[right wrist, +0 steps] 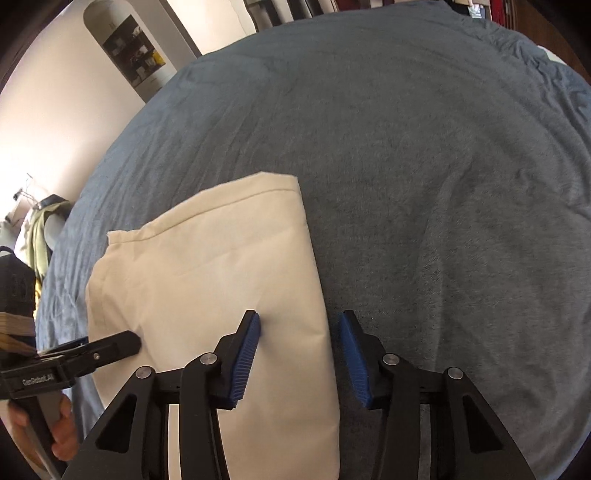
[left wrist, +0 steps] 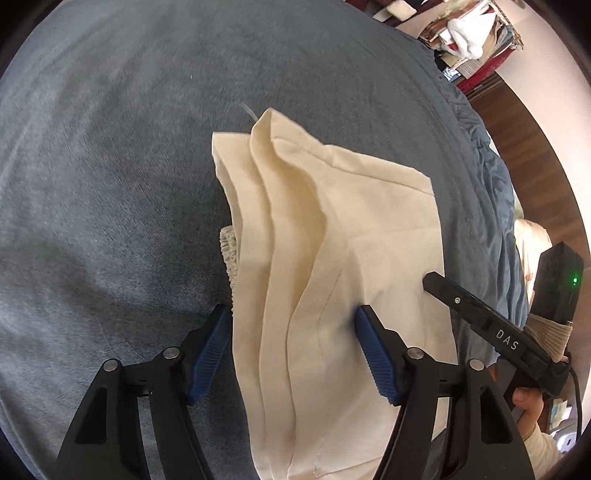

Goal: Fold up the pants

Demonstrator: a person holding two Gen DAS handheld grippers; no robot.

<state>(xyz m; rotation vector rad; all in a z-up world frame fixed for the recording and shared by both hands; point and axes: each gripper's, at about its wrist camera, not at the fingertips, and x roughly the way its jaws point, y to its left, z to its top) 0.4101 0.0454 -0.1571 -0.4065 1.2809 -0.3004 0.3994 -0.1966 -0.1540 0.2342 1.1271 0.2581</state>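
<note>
The blue bedspread (right wrist: 406, 147) carries the cream pants (left wrist: 332, 236), folded, near centre. Left gripper (left wrist: 291, 354) and right gripper (right wrist: 299, 350) hover with jaws apart, empty. Pinch both near corners together, lifting evenly.

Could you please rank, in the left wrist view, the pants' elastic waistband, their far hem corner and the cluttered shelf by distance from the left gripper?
From the left gripper:
1. Elastic waistband, just ahead of the left finger, tucked under the folded pants.
2. Far hem corner, straight ahead on the blue bedspread.
3. Cluttered shelf, upper right, beyond the bed.
</note>
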